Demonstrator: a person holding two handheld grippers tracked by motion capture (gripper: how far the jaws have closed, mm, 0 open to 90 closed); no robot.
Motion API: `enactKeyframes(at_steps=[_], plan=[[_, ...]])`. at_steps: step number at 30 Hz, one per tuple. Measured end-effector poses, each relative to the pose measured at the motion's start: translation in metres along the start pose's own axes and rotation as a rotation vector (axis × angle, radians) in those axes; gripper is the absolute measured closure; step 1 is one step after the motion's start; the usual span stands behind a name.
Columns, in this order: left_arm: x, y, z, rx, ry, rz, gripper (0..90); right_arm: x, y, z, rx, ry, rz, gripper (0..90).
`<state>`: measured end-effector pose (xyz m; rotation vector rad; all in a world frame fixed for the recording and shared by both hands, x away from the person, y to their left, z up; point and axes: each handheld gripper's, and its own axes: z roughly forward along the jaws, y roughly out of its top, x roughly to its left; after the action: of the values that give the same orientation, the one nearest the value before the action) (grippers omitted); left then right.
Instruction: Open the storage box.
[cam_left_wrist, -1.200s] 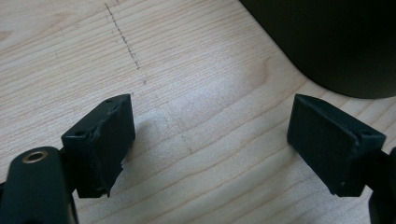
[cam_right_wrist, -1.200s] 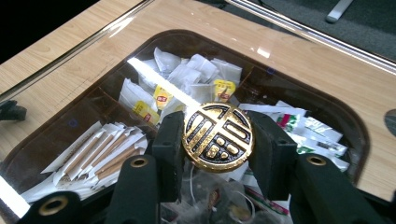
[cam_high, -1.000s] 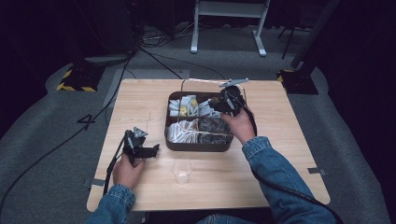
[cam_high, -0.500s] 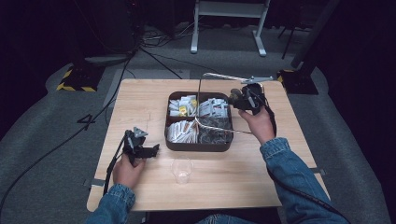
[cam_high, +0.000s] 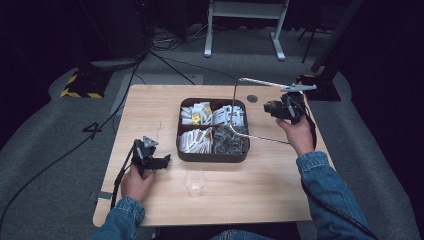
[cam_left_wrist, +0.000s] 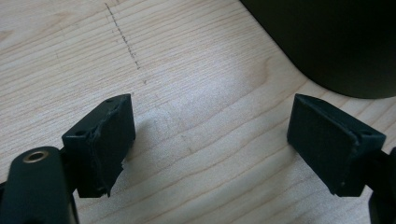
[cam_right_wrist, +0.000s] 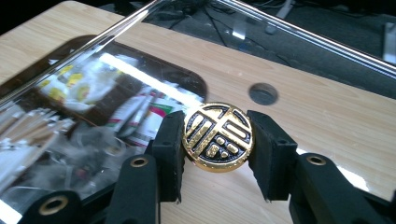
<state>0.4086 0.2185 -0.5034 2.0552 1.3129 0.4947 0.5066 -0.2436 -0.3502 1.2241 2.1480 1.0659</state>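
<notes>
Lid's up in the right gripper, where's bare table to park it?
The right gripper holds the clear lid by its gold knob. Bare wood lies right of the compartment tray, under the right hand, and along the left edge behind the left gripper. The front middle is crowded by the plastic cup.

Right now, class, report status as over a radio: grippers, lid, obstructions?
Right hand-held gripper shut on gold knob, clear lid lifted beside box. Left hand-held gripper open, low over table. Plastic cup near box front.
</notes>
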Motion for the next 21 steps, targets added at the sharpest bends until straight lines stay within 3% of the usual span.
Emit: enactKeyframes(at_steps=[5, 11, 21], plan=[[0.000, 0.000, 0.000, 0.000, 0.000, 0.000, 15.7, -0.015, -0.010, -0.004, 0.006, -0.029, 0.002, 58.3], [0.000, 0.000, 0.000, -0.001, 0.001, 0.001, 15.7, -0.038, -0.029, -0.006, 0.007, -0.041, 0.071, 58.3], [0.003, 0.001, 0.001, 0.000, -0.017, 0.012, 15.4, -0.058, -0.053, 0.001, 0.021, -0.067, 0.117, 58.3]])
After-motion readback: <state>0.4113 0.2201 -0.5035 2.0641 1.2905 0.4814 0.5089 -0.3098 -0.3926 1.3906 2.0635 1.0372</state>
